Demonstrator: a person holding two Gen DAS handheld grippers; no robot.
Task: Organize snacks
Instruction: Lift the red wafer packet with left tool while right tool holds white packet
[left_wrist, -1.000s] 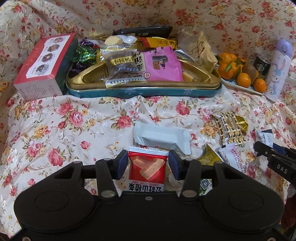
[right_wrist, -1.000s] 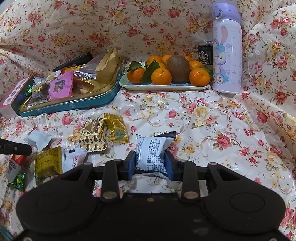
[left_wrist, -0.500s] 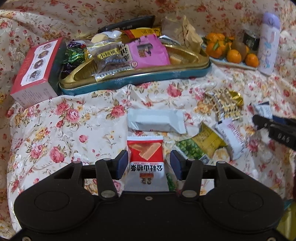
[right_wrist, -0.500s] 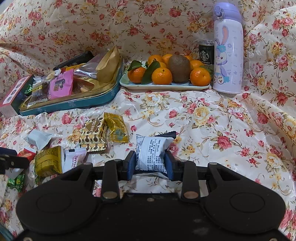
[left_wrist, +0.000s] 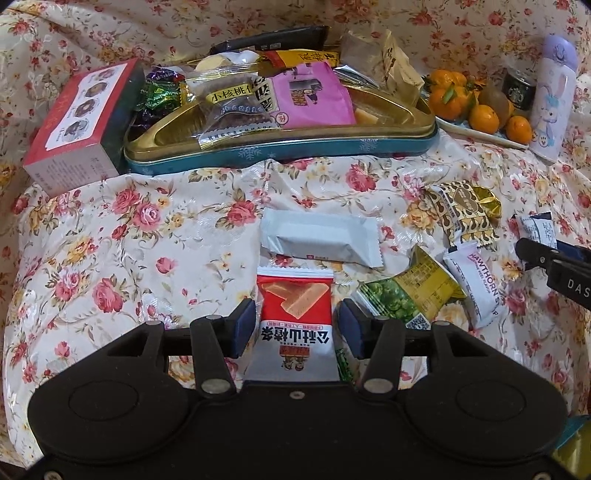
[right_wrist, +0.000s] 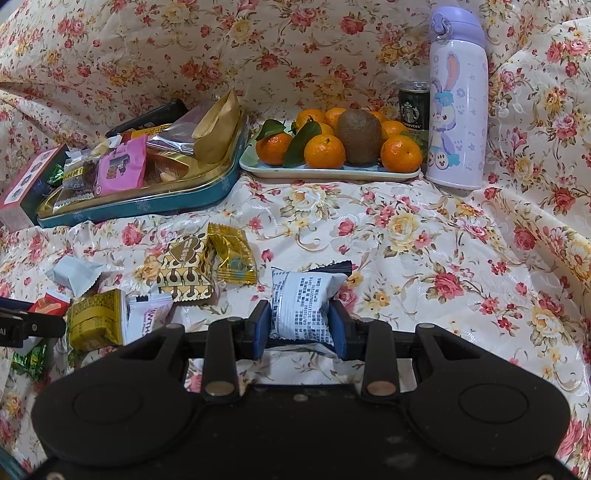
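Item: red wafer packet (left_wrist: 295, 314). It lies flat on the flowered cloth (left_wrist: 110, 240), nearest you, just below the grey packet (left_wrist: 319, 242) and well short of the snack tin (left_wrist: 280, 147). Judged light, thin and crinkly, with a slick film; the wafer inside will likely crack under a hard pinch. You take it across the middle of its long sides, or by the crimped end seam.

Left claw (left_wrist: 295, 326): fairly wide, a pad on either side of the red packet, jaws closing slightly; a narrow gap shows at each side, so you do not grip it yet.

Item: white printed packet (right_wrist: 301, 308). Puffy, air-filled, soft and light by the look of it; it may squirm out if you squeeze hard.

Right claw (right_wrist: 300, 328): narrow, both pads pressed on the white packet's sides, low over the cloth, well apart from the tin.
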